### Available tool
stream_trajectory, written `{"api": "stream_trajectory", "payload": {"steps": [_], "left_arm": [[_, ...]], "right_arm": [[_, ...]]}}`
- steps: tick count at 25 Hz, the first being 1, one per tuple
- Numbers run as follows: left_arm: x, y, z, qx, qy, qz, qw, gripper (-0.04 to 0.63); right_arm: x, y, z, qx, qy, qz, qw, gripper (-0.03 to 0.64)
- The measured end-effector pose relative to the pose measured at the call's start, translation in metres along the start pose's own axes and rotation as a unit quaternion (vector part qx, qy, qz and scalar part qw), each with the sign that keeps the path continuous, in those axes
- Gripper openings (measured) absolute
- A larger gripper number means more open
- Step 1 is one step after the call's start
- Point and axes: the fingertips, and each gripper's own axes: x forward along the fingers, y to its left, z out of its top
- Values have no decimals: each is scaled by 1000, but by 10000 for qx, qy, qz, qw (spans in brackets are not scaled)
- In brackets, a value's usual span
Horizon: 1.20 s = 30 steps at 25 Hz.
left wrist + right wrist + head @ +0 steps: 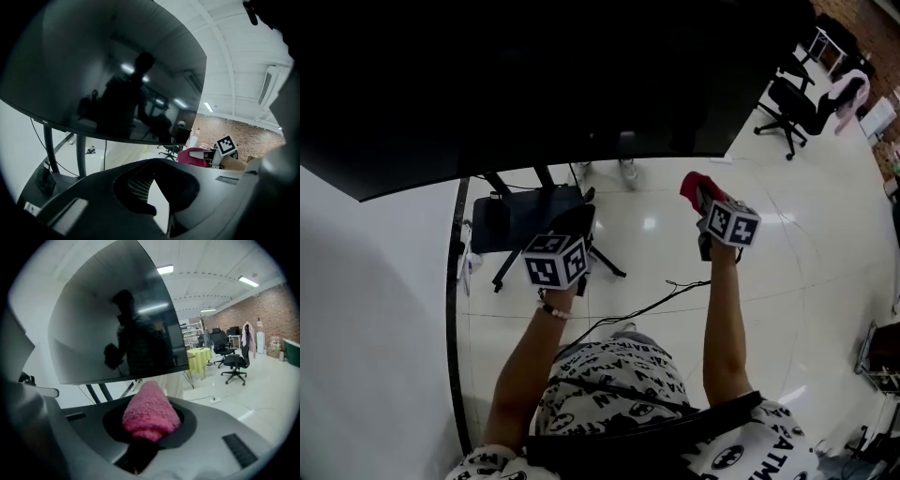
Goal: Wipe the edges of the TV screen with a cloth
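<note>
TV screen [534, 84]: lower edge close ahead, apparently within wiping reach.
Cloth [151, 409]: pink, bunched, protruding forward as the wiping tip.
Right gripper [146, 430]: clamped on Cloth.
Left gripper [157, 197]: jaws parted, empty.

We can read the word BATMAN printed again and again in black letters on the person's white shirt [623, 375]. At the bottom right of the head view, only the letters BATM show. The TV [108, 70] has a tiny mark on its lower edge, but it is too small for us to read.
</note>
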Motion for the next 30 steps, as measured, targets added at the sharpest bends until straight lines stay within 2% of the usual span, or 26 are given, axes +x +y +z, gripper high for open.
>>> {"api": "stream_trajectory", "payload": {"steps": [2,6,11,15,22,30], "left_arm": [[-14,11,0,58,-13,23,10000,-9],[-39,31,1,70,-67,65,9999,-8],[-59,45,6,167,-97,49,9998,-8],[-71,48,10,204,-145,-10,9997,-8],[-82,53,11,127,-225,-55,9997,-8],[-86,58,13,76,-259,-91,9996,-8]], "right_arm": [[-10,40,-3,43,-236,327,9992,77],[-24,111,-1,-80,-519,700,9962,74],[-34,189,3,-605,-624,913,9920,74],[-34,233,-5,-641,-584,1115,9900,74],[-35,263,-19,-846,-413,1139,9890,74],[-32,264,-28,-871,-232,1060,9903,74]]}}
